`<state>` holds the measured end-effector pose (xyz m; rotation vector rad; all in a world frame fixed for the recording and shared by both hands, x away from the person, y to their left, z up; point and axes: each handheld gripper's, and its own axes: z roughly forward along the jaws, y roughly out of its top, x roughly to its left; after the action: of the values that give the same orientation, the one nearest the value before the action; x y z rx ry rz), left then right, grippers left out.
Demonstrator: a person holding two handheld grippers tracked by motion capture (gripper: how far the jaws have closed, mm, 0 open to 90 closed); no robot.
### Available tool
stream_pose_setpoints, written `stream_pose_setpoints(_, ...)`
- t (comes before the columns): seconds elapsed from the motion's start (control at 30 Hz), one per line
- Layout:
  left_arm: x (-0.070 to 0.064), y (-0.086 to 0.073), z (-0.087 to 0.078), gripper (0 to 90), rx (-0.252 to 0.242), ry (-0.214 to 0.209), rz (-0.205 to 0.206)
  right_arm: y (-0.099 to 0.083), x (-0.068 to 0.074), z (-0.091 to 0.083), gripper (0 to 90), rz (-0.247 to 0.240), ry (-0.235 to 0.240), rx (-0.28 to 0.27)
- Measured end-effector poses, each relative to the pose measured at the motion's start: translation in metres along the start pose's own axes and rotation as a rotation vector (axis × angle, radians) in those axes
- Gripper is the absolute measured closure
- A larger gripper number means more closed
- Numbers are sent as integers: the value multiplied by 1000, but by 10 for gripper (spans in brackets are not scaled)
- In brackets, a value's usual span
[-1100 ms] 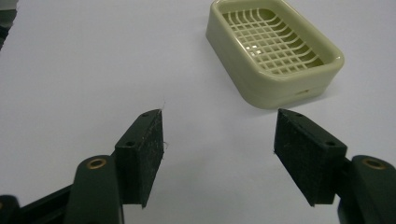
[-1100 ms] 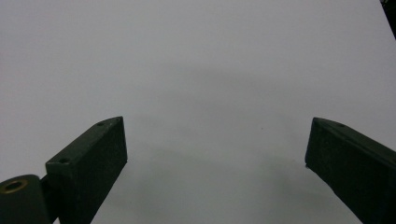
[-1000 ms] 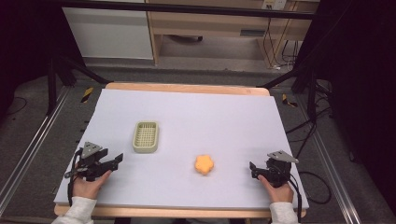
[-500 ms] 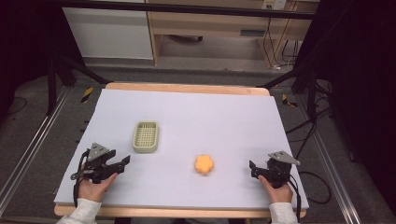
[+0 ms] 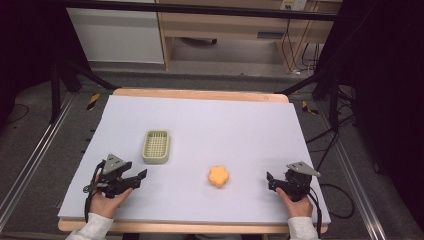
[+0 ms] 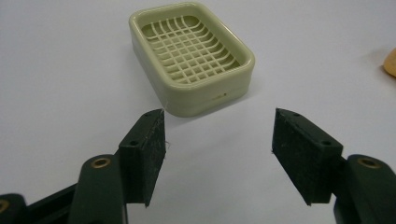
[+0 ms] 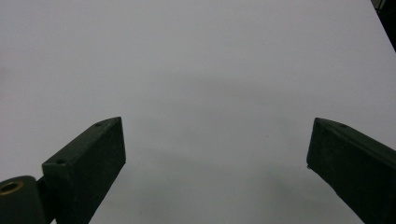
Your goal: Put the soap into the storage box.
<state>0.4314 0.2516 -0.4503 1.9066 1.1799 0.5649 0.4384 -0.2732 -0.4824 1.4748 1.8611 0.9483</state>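
Note:
A pale green slotted soap dish [image 5: 156, 146] sits left of centre on the white table [image 5: 220, 125]. An orange flower-shaped piece [image 5: 218, 176] lies near the front middle. My left gripper [image 5: 141, 176] is open, just short of the dish's near end and slightly to its left. In the left gripper view the dish [image 6: 191, 56] lies straight ahead of the spread jaws and the orange piece [image 6: 390, 63] peeks in at the right edge. My right gripper [image 5: 270, 181] is open near the front right, apart from the orange piece; its own view [image 7: 215, 154] shows bare table between the jaws.
The table's wooden rim [image 5: 200, 93] runs along the far side. Beyond it stand a wooden bench [image 5: 225, 30] and a white panel [image 5: 117, 35]. Metal rails [image 5: 30, 165] flank the table, and cables [image 5: 330, 150] trail on the right floor.
My left gripper has moved right and forward towards the soap dish. The right gripper and the orange piece have stayed in place.

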Motion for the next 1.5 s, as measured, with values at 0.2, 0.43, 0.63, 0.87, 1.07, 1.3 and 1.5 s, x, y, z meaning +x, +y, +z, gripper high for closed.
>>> stream_pose_setpoints(0.2, -5, 3, 1, 331, 10, -26, -7, 0, 1, 0, 50, 0, 7, 0)
stream_pose_setpoints(0.43, -12, 9, 2, 327, 8, -39, 9, 0, 0, 0, 50, 7, 15, 4)
stream_pose_setpoints(0.63, -20, 15, 6, 325, 11, -61, 42, 1, 1, 0, 50, 4, 10, 0)
stream_pose_setpoints(0.87, -32, 22, 10, 313, 25, -89, 90, 1, 1, 0, 50, 2, 9, -3)
stream_pose_setpoints(1.07, -41, 32, 15, 306, 22, -110, 109, 1, 2, -1, 50, 0, 10, -2)
stream_pose_setpoints(1.3, -52, 40, 21, 295, 36, -136, 145, 1, 1, -1, 50, 3, 9, -3)
stream_pose_setpoints(1.5, -60, 46, 25, 293, 43, -150, 169, 1, 1, -1, 50, 2, 5, -6)
